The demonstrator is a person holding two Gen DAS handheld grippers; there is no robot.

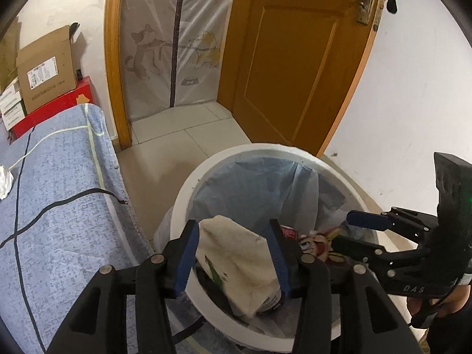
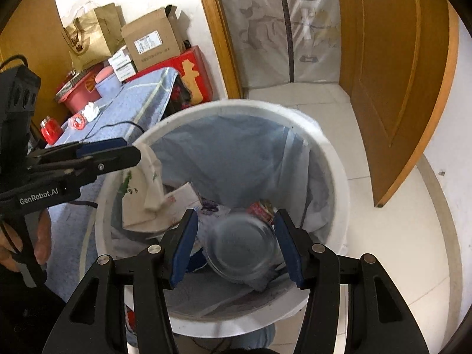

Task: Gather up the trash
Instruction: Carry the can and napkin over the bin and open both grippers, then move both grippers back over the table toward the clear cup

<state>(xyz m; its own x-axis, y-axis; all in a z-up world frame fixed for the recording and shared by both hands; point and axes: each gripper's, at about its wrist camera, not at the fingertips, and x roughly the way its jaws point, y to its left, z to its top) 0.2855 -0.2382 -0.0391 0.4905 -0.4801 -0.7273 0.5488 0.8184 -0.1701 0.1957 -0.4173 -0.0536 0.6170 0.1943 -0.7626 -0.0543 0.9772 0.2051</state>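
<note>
A white round trash bin (image 1: 183,194) with a blue liner stands on the floor; it also shows in the right wrist view (image 2: 336,159). My left gripper (image 1: 233,259) is over the bin, jaws around a cream paper bag with green print (image 1: 236,259), which also shows in the right wrist view (image 2: 141,188) hanging from it. My right gripper (image 2: 236,247) is open over the bin. A clear plastic lid or cup (image 2: 242,247), blurred, lies between and below its jaws, apart from the pads. Wrappers (image 2: 262,206) lie in the bin.
A table with a blue cloth (image 1: 59,191) stands left of the bin, holding crumpled tissue (image 1: 4,181), a red jar (image 2: 50,131) and a red-rimmed item (image 2: 78,122). Cardboard boxes (image 1: 47,70) stand behind. An open wooden door (image 1: 295,59) and a curtained doorway (image 1: 174,44) are beyond.
</note>
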